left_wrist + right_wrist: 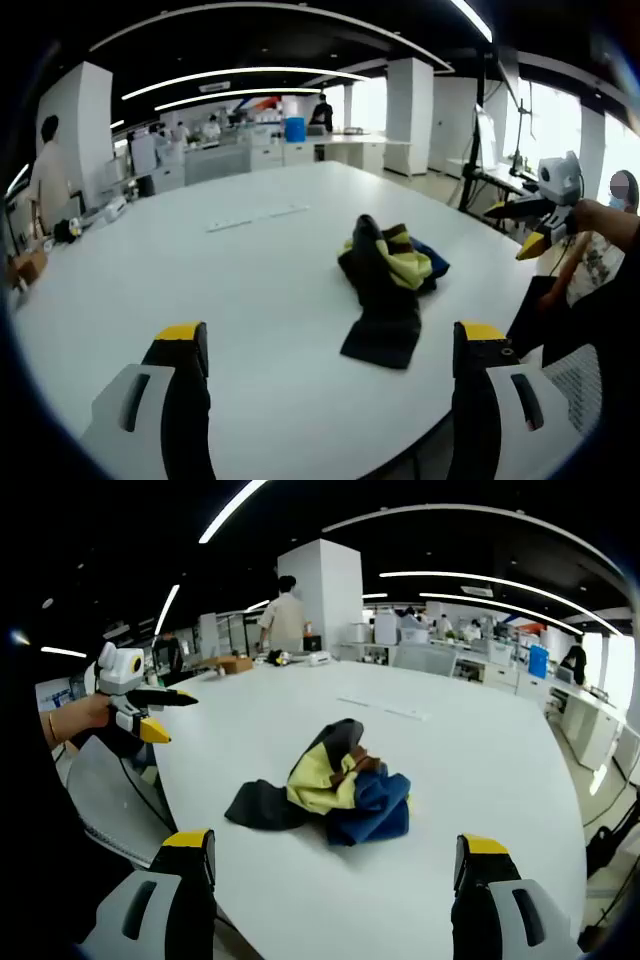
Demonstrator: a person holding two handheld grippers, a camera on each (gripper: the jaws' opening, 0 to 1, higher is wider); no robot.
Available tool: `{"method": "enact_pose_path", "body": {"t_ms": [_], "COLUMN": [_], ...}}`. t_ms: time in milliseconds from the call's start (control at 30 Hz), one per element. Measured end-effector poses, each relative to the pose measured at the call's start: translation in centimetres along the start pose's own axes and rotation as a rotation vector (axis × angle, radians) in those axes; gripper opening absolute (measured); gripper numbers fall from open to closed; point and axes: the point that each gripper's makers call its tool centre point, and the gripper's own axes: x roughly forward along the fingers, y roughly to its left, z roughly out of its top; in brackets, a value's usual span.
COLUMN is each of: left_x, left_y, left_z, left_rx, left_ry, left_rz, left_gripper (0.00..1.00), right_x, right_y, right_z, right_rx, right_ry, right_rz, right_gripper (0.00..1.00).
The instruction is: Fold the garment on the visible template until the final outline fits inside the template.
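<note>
A crumpled garment (388, 285) in black, yellow and blue lies in a heap on the big white table (250, 290), a black part trailing toward the near edge. In the right gripper view the garment (335, 780) shows its yellow and blue folds in the middle. My left gripper (332, 335) is open and empty, short of the heap. My right gripper (335, 842) is open too, with nothing between its jaws. The right gripper (530, 228) hovers off the table's right edge in a hand. The left gripper (165, 715) hangs by the table's left edge.
A pale thin strip (258, 217) lies on the table beyond the garment, also seen as a strip (380, 708) in the right gripper view. People (285, 615) stand at desks and counters behind. White pillars (410, 115) and stands with gear (495, 150) ring the table.
</note>
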Motion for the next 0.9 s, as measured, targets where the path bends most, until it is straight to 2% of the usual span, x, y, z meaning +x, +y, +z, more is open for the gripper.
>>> {"method": "enact_pose_path", "body": {"t_ms": [433, 533, 633, 800, 900], "left_x": [-0.21, -0.26, -0.21, -0.2, -0.2], "left_y": [0.1, -0.01, -0.04, -0.11, -0.14], "left_z": [-0.15, 0.16, 0.34, 0.43, 0.37], "left_rx": [-0.015, 0.001, -0.002, 0.0, 0.006], "left_ry": [-0.008, -0.029, -0.037, -0.038, -0.036], "left_rz": [-0.01, -0.014, -0.017, -0.017, -0.021], "left_gripper": [0.97, 0.95, 0.94, 0.94, 0.91], "right_x": [0.25, 0.22, 0.23, 0.3, 0.38], "right_y": [0.12, 0.19, 0.29, 0.66, 0.68], "right_z": [0.14, 0.14, 0.42, 0.19, 0.06], "right_rx": [-0.01, -0.009, 0.007, 0.009, 0.009], "right_ry": [0.006, 0.006, -0.019, -0.019, -0.015], "right_rz": [0.008, 0.01, 0.009, 0.018, 0.023], "right_gripper": [0.99, 0.99, 0.99, 0.99, 0.95]}}
